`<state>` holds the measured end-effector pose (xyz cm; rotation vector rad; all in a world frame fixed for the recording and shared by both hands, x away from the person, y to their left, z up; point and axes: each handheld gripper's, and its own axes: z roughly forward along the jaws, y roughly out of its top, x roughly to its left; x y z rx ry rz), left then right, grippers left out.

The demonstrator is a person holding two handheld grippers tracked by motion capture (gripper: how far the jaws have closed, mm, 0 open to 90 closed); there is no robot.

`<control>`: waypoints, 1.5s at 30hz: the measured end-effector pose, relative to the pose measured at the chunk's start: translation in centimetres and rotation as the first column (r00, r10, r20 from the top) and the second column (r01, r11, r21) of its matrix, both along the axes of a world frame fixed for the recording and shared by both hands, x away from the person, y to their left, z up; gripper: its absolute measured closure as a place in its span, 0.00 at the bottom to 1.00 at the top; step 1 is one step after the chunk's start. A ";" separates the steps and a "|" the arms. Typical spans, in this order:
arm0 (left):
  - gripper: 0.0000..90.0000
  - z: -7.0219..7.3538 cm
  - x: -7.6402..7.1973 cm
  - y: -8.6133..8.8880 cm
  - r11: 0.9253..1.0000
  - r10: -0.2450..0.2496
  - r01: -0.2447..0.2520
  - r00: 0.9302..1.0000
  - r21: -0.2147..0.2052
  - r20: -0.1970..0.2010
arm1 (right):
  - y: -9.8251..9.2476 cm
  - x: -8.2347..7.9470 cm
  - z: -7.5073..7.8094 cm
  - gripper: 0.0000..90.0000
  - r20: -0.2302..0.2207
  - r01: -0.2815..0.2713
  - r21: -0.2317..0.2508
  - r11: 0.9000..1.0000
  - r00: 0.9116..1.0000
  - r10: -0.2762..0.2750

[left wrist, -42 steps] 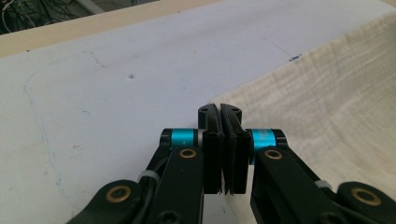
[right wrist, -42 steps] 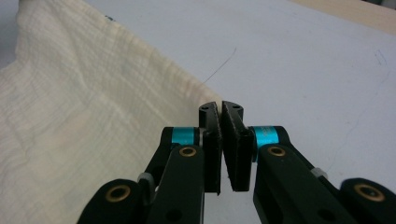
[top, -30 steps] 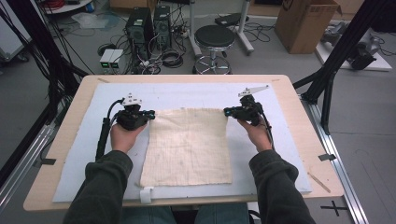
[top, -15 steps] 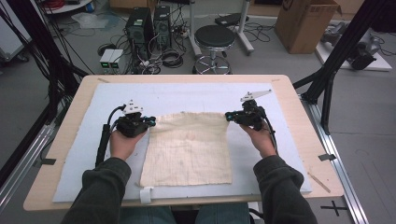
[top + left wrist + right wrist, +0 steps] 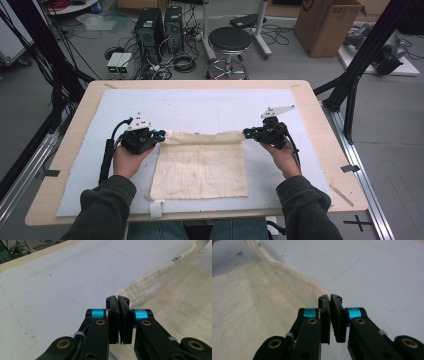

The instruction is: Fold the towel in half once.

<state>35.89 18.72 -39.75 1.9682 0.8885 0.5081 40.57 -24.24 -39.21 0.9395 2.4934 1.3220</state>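
Lying on the pale blue table mat [image 5: 200, 107], cream woven cloth [image 5: 200, 170], far edge lifting (bare mat beyond). Pinching its far corners: left gripper [image 5: 159, 136] and right gripper [image 5: 246, 133], both clamped, hands reaching in level and low.

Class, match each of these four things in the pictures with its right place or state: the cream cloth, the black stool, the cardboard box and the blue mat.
Things:
1. cream cloth
2. black stool
3. cardboard box
4. blue mat

Places or states:
A. on the floor at the far right, flaps open
B. spread flat over the wooden table top
C. far edge lifted, pinched at both corners
D. on the floor beyond the table's far edge, near the middle

Pairs: 1-C, 2-D, 3-A, 4-B
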 end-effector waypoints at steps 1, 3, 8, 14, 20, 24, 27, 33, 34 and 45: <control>0.97 -0.1 -0.2 0.1 1.000 -0.002 0.002 1.000 -0.004 -0.001 | 0.0 -0.2 -0.1 0.96 0.000 -0.002 0.002 1.000 1.000 0.002; 0.97 0.0 -0.5 0.1 1.000 -0.007 0.007 1.000 0.012 0.002 | 0.0 -0.6 -0.2 0.96 0.005 -0.014 0.000 1.000 1.000 0.014; 0.97 0.2 -1.5 0.3 1.000 -0.025 0.025 0.999 0.009 0.022 | 0.3 -1.8 -0.2 0.96 0.020 -0.046 0.001 0.999 0.999 0.046; 0.97 -0.1 -3.0 0.6 0.999 -0.044 0.044 0.999 0.025 0.032 | 0.6 -3.0 -0.4 0.96 0.031 -0.071 -0.001 0.997 0.997 0.071; 0.97 -0.3 -4.4 0.6 0.996 -0.073 0.070 0.996 0.049 0.048 | 0.6 -4.3 -0.7 0.96 0.029 -0.088 -0.003 0.996 0.996 0.088; 0.97 -0.5 -5.3 0.8 0.995 -0.083 0.080 0.995 0.060 0.054 | 0.7 -5.2 -0.5 0.96 0.039 -0.100 -0.011 0.995 0.994 0.100; 0.97 -0.7 -5.9 0.9 0.994 -0.087 0.083 0.994 0.065 0.062 | 0.7 -5.7 -0.5 0.96 0.040 -0.107 -0.013 0.994 0.993 0.107; 0.97 -1.0 -7.4 1.1 0.992 -0.100 0.093 0.991 0.086 0.086 | 0.6 -6.7 -0.7 0.96 0.045 -0.115 -0.017 0.993 0.992 0.116; 0.97 -1.2 -7.6 1.1 0.992 -0.103 0.095 0.991 0.086 0.087 | 0.5 -6.9 -0.7 0.96 0.044 -0.115 -0.017 0.993 0.992 0.116; 0.97 -2.5 -9.8 1.3 0.992 -0.099 0.092 0.991 0.083 0.088 | 0.7 -8.8 -1.2 0.96 0.046 -0.135 -0.033 0.990 0.990 0.137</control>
